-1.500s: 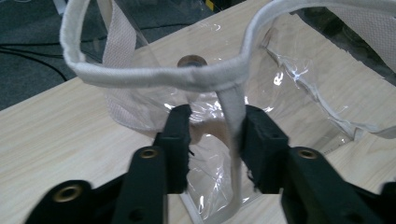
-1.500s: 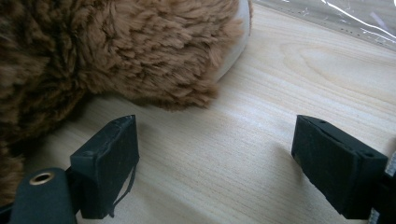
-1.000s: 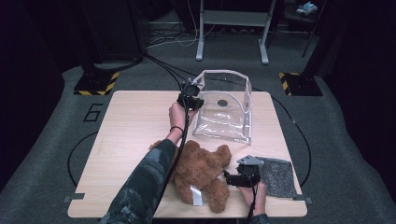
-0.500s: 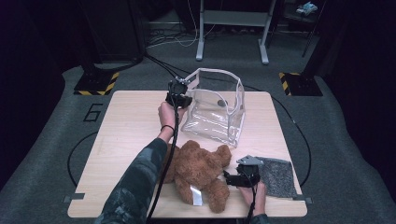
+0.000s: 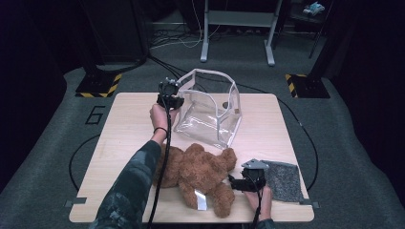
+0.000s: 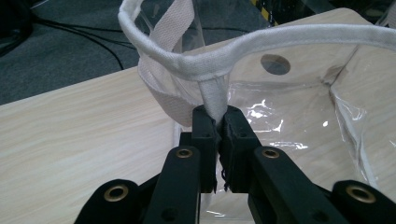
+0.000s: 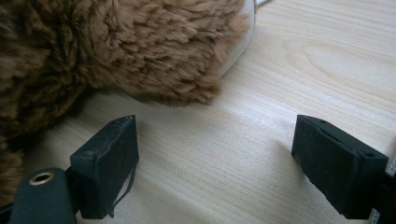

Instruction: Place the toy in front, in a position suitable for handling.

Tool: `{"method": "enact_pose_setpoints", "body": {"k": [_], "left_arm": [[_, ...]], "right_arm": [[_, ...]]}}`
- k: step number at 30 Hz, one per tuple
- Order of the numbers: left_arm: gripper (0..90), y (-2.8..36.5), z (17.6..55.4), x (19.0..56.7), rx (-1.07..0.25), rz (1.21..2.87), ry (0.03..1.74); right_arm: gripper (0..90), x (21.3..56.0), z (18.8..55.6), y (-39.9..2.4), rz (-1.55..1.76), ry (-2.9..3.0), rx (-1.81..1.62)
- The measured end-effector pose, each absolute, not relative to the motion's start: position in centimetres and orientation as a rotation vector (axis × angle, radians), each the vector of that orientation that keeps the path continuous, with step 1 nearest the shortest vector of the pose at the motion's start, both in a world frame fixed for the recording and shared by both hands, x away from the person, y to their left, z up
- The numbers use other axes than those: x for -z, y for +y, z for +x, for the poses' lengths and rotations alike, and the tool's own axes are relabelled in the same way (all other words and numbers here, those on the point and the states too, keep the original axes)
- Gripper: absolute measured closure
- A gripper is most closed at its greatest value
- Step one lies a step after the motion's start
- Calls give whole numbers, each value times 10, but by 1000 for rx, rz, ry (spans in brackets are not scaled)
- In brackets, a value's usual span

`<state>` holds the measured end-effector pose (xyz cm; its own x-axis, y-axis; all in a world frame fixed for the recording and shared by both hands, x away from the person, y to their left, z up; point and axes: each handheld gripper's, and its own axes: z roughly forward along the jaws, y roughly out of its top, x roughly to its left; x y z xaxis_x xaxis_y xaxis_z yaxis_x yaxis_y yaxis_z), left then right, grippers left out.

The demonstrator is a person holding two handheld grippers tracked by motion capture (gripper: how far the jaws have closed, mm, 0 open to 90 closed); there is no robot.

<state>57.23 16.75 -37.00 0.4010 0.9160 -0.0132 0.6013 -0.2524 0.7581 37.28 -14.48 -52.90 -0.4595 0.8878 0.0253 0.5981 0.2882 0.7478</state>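
Dark carpet is surrounding the pale tabletop [image 5: 119,143], where the clear bag [image 5: 210,109] is standing nearer the far-left side than a second ago, opening up for the brown teddy bear [image 5: 200,174] lying in front. The left gripper [image 6: 217,123] is pinching the bag's white strap [image 6: 212,100], a detail its own view is revealing, while the right gripper [image 7: 215,163] is resting spread wide beside the bear.

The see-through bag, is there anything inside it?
Empty. Through the clear bag you see only the bare table. The teddy bear lies outside it. The left gripper pinches the bag's white strap.
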Motion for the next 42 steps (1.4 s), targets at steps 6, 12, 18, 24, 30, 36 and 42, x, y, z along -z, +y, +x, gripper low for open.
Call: {"method": "enact_pose_setpoints", "body": {"k": [6,12,18,24,30,36,42], "left_arm": [[848,187,570,372,-597,1934,1315],[848,206,569,374,-617,1918,1314],[848,226,568,375,-634,1880,1355],[848,242,566,375,-653,1862,1385],[848,258,564,376,-673,1837,1414],[847,275,560,377,-694,1813,1441],[847,293,556,376,-714,1793,1478]], "right_arm": [[141,529,373,-145,1329,2172,-987],[140,529,372,-144,1322,2181,-971],[140,529,372,-143,1336,2169,-978],[140,529,372,-144,1327,2170,-975],[140,529,371,-143,1334,2170,-973],[139,529,372,-144,1328,2171,-975],[139,529,371,-144,1329,2172,-969]]}}
